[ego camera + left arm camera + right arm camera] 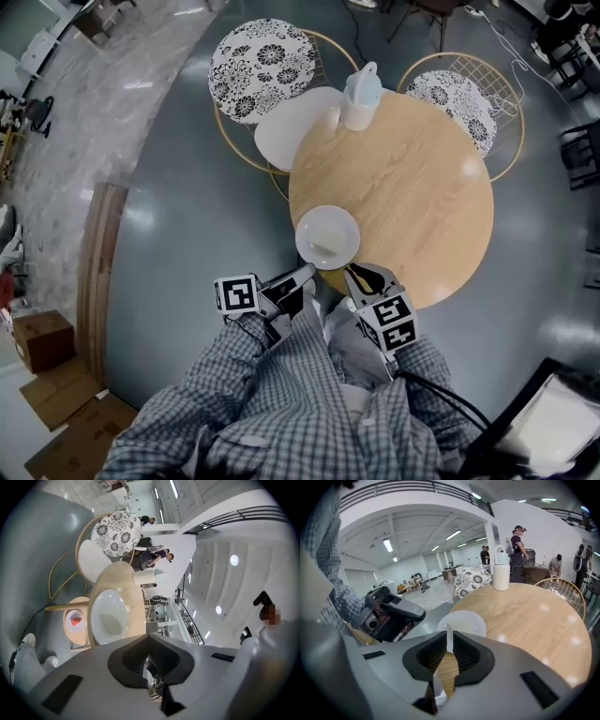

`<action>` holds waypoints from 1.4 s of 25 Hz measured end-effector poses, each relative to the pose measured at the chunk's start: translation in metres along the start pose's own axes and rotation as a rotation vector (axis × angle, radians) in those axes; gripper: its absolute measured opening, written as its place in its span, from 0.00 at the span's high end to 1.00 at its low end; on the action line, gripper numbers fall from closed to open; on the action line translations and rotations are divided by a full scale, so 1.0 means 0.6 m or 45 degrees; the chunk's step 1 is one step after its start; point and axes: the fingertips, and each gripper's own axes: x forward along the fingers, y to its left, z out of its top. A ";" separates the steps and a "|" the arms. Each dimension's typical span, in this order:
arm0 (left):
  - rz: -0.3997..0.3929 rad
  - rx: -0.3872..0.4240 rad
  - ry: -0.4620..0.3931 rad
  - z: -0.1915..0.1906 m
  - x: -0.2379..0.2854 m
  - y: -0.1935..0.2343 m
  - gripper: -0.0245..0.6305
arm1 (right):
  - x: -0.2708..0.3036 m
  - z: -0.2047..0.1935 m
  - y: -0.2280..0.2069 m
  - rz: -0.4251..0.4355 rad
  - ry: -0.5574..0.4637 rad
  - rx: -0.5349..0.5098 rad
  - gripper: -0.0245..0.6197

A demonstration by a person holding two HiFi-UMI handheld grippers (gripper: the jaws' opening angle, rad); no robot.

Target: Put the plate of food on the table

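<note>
While the right claw (pixel 449 643) is pinching the one plate (pixel 327 234), the left claw (pixel 149 638) is pressing shut, empty; one table (pixel 417 183) and two chairs (pixel 261 67) (pixel 461 101) are standing.

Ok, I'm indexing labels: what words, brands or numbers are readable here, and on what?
None can be read.
The left gripper and right gripper bear only square marker patterns, no letters.
The plate and jug look blank.
On the box, any print is too small.

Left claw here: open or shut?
Shut. In the left gripper view the left claw has its jaws together, nothing between them; the plate lies beyond it.
</note>
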 end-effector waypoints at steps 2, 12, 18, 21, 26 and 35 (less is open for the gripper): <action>-0.003 0.106 0.038 0.001 0.014 -0.024 0.95 | -0.016 0.011 -0.011 -0.013 -0.050 0.064 0.89; 0.021 0.850 0.182 0.001 0.091 -0.151 0.95 | -0.092 0.080 -0.048 -0.124 -0.273 0.085 0.92; 0.045 1.218 0.242 -0.012 0.128 -0.187 0.95 | -0.128 0.104 -0.075 -0.168 -0.373 0.146 0.93; 0.045 1.299 0.277 -0.021 0.139 -0.195 0.95 | -0.138 0.113 -0.085 -0.179 -0.418 0.175 0.95; 0.024 1.327 0.310 -0.033 0.150 -0.200 0.95 | -0.150 0.123 -0.086 -0.167 -0.460 0.168 0.95; 0.040 1.363 0.375 -0.049 0.151 -0.194 0.95 | -0.150 0.124 -0.077 -0.141 -0.443 0.133 0.95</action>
